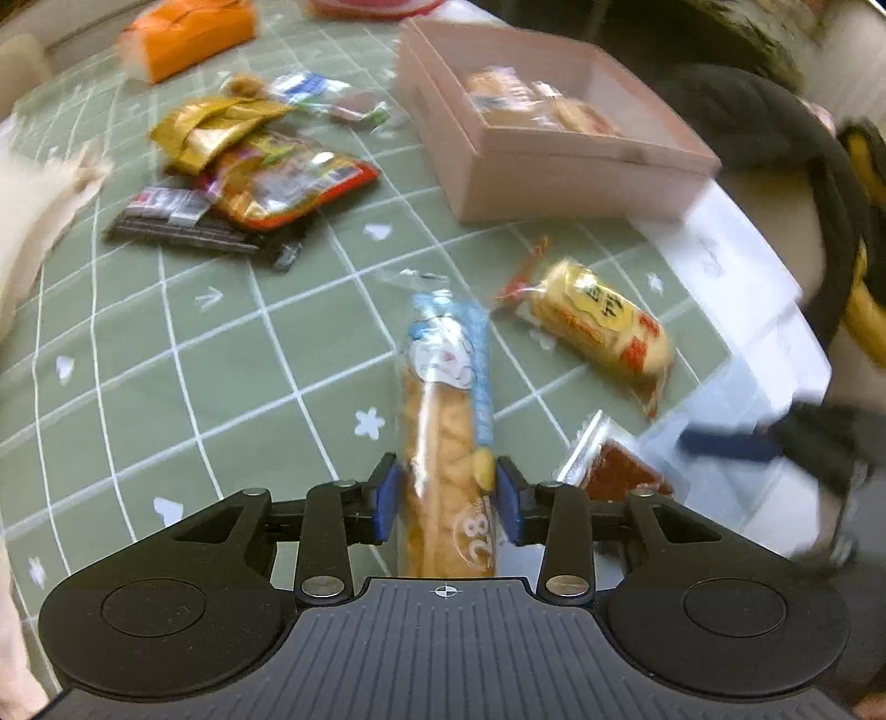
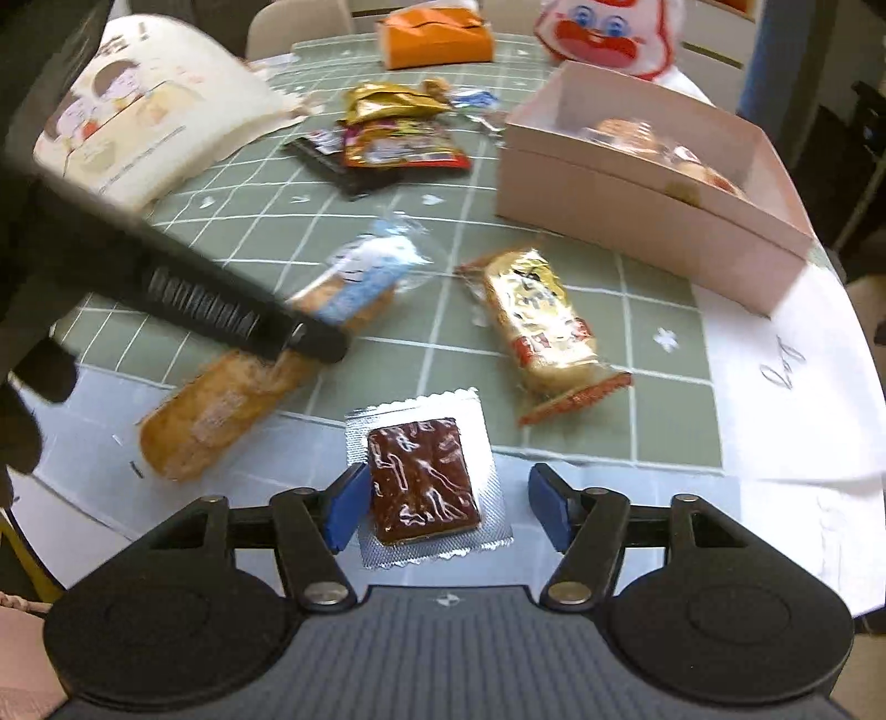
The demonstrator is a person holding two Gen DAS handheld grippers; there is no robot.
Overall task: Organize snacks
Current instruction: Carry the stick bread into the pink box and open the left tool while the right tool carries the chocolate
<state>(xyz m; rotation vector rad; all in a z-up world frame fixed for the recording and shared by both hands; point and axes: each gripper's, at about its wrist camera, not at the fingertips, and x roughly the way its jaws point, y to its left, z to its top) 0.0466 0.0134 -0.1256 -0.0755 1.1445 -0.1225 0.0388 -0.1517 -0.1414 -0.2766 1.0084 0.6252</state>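
The left gripper [image 1: 447, 498] points steeply down at the table [image 1: 166, 354], its green checked cloth showing, and a long blue-and-clear pack of golden biscuit sticks [image 1: 446, 399] lies lengthwise between its blue pads [image 1: 387, 501]. The jaws stand a little wider than the pack, so they are released around it and not clenched, with narrow gaps at both sides. The pack lies near the table's near edge, one end over the white sheet [image 2: 72, 432] there. The right gripper [image 2: 447, 512] hangs over a flat brown snack in a silver-edged wrapper [image 2: 423, 476] at the same near edge; its jaws are loose too, one pad [image 2: 346, 512] just beside the wrapper's side, the other well clear of it. Between the two and a little further in lies a yellow-and-red wrapped cake [image 2: 540, 327], tilted across the squares. A pale pink box [image 2: 653, 183] stands open toward the far right corner with a few wrapped snacks inside it. Toward the far left side a loose heap of packets [image 1: 243, 171], gold, red and black, lies piled together, and an orange tissue pack [image 1: 188, 33] rests at the far edge.
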